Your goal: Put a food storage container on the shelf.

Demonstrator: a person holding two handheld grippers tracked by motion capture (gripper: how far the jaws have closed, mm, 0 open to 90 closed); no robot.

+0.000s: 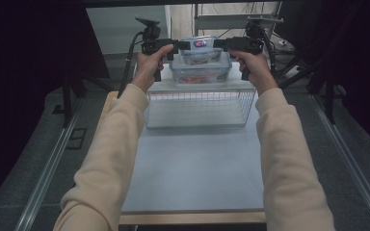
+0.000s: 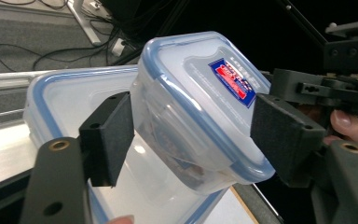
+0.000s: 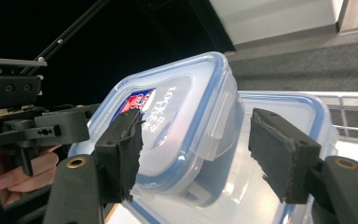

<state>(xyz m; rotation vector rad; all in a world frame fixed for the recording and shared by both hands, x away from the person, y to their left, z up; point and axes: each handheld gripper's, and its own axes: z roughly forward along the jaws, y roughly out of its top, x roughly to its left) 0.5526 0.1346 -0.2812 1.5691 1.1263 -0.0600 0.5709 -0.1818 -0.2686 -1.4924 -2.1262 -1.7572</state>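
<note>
Small container [image 1: 201, 49]: upper centre of the high view, stacked on the large container [image 1: 201, 72], tilted, behind the wire basket [image 1: 200, 108].
Left gripper [image 2: 193, 135]: jaws part open, pads on opposite sides of the small container; firm clamping cannot be told.
Right gripper [image 3: 205, 158]: jaws part open, straddling the same container from the other side.
Risk: uneven lift could tip it further; smooth walls could slip between pads.
Label [image 2: 231, 80]: red-and-blue sticker; in the right gripper view it appears to read "LOCK".
</note>
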